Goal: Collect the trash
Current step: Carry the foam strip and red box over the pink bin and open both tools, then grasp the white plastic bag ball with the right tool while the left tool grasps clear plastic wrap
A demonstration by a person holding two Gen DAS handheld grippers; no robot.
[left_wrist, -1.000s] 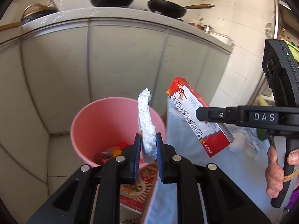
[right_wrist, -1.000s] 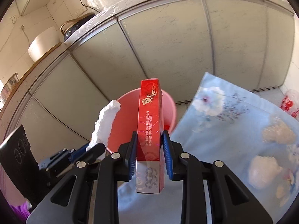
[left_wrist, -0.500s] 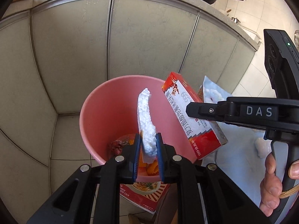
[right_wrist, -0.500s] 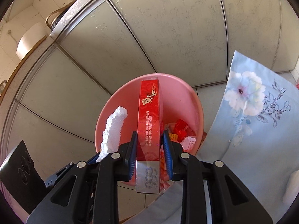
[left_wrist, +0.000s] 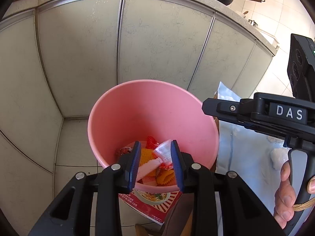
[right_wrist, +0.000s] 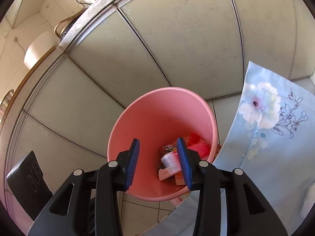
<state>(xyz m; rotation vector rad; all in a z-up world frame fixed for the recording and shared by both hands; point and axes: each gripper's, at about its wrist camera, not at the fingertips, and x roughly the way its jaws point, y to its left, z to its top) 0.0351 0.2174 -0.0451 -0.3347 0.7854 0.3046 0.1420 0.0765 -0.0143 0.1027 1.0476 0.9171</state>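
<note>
Both grippers point down into the pink bin (left_wrist: 137,108). The left gripper (left_wrist: 155,165) has its jaws opening, nothing pinched — trash (left_wrist: 157,169) lies in the bin bottom beyond its fingertips. The right gripper (right_wrist: 158,163) is opening too, jaws empty, trash (right_wrist: 171,163) beyond them — a floral cloth (right_wrist: 275,127) to their right.

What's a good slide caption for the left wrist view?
Left gripper, jaws opening and empty, above the pink bin of trash.

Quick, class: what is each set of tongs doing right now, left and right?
Left tongs: opening, nothing held, above the pink bin.
Right tongs: opening, nothing held, above the same bin.
</note>
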